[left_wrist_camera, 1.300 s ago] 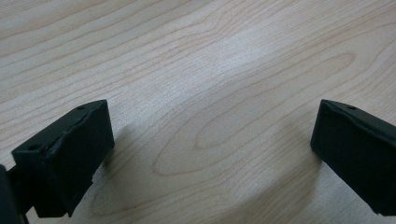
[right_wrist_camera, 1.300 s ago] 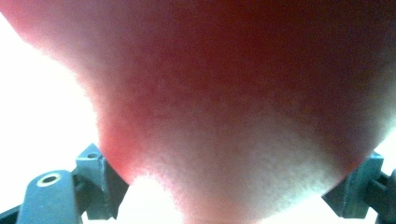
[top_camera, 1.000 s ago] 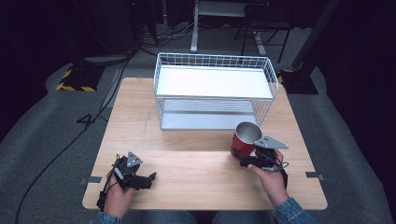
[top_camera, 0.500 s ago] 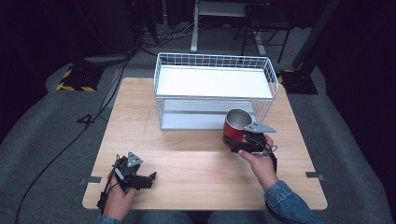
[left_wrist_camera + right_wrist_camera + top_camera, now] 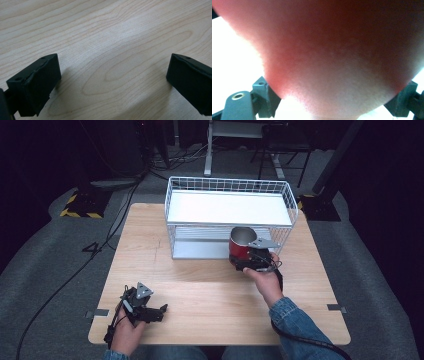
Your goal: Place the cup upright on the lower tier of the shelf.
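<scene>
The right gripper is clenched on a red metal cup, holding it up off the wooden surface just in front of a white wire rack. In the high view the cup stands roughly upright with its open mouth facing up, showing a pale metallic inside, and it overlaps the rack's lower front edge toward the rack's right end; whether it touches the wire cannot be told. The person's right hand wraps the gripper body from behind, a denim sleeve running back to the near edge, and the grey three-cornered plate sits on top of the gripper beside the cup's rim. In the right gripper view the cup's red wall presses close to the lens, blurred, with the black fingers showing at either side of it low in the frame.

The left gripper rests low near the front left corner of the surface, well apart from the cup and rack, held by the left hand. In the left gripper view its fingers stand wide and released, with bare pale wood grain between them
</scene>
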`<control>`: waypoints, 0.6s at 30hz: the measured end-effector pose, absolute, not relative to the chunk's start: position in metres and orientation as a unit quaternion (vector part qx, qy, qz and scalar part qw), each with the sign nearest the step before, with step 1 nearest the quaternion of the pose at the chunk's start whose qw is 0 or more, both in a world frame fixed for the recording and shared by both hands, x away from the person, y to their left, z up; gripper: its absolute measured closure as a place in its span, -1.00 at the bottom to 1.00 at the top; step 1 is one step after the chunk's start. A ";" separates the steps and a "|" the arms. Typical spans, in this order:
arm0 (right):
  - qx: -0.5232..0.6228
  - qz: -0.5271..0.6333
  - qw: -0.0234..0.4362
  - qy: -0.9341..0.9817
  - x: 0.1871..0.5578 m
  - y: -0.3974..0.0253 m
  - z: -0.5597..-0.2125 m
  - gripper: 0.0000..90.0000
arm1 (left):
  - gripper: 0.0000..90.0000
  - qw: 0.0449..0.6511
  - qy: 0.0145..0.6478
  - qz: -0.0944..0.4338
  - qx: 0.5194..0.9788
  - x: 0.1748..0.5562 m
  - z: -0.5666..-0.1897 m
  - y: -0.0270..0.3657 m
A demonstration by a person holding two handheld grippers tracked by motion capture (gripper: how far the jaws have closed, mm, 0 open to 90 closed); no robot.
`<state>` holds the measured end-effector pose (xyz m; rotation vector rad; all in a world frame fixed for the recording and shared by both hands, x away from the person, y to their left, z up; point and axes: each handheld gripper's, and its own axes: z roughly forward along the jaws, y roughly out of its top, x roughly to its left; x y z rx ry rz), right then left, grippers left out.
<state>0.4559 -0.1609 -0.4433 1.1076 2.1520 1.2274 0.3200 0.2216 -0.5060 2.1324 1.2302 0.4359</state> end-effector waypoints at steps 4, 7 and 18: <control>0.402 0.447 0.215 0.770 0.467 -0.151 -0.446 -0.62 | -1.00 0.315 0.467 0.168 0.809 0.321 -0.506 0.221; 0.405 0.448 0.218 0.766 0.474 -0.145 -0.449 -0.62 | -1.00 0.314 0.466 0.167 0.810 0.321 -0.506 0.222; 0.410 0.462 0.250 0.745 0.498 -0.121 -0.465 -0.62 | -1.00 0.316 0.466 0.166 0.810 0.322 -0.506 0.221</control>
